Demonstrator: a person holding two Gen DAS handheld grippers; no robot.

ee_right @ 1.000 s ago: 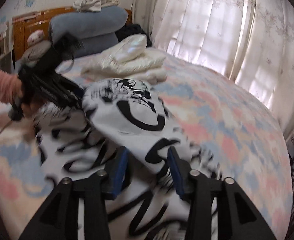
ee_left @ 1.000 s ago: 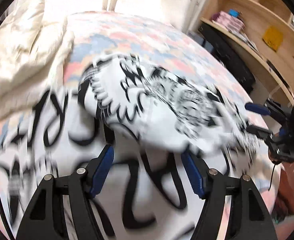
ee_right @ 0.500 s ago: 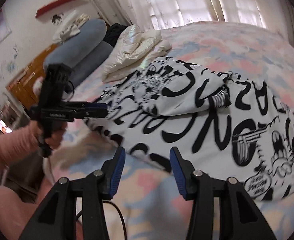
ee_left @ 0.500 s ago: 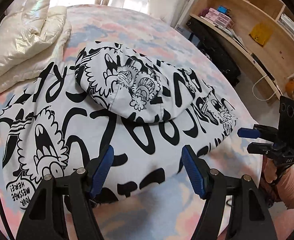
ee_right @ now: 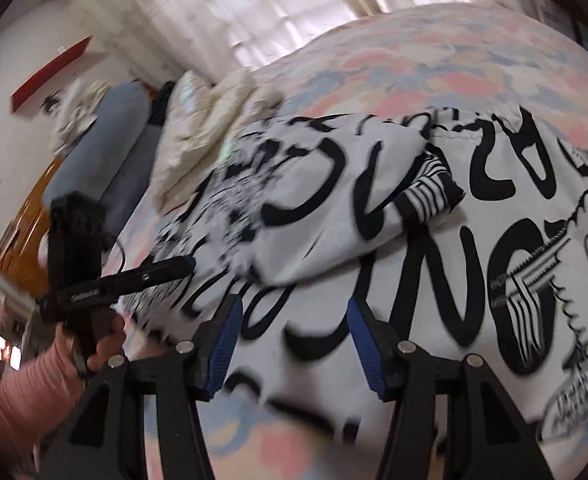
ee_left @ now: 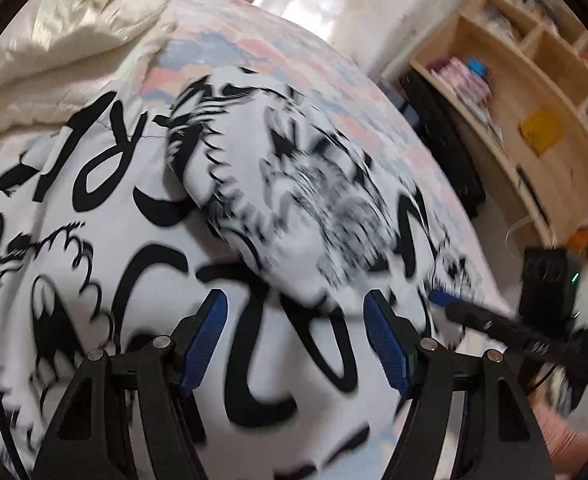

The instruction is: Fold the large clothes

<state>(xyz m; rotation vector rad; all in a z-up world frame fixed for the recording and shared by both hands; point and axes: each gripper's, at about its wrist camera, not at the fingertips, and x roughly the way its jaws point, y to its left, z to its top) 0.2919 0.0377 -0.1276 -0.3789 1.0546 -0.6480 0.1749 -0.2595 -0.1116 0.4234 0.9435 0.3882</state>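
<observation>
Both grippers have dropped back toward the near hem of the garment since half a second ago, when they hung clear of it. The left gripper (ee_left: 294,344) hangs spread over the cloth with nothing between its blue pads (ee_left: 202,344); the right gripper (ee_right: 290,344) has just been opening its jaws, and nothing sits between them either, so both are released. Beneath them the white sweatshirt (ee_right: 433,280), printed with heavy black cartoon lettering, lies spread on the pastel bedspread (ee_right: 433,64), one sleeve (ee_right: 353,184) folded across its body. That suggests the sleeve fold is done and the bottom edge is next to be taken. Big letters such as "N" and "O" can be read; the speech-bubble text is too blurred. Farther off lie a cream quilt (ee_left: 54,40) and wooden shelves (ee_left: 533,92).
</observation>
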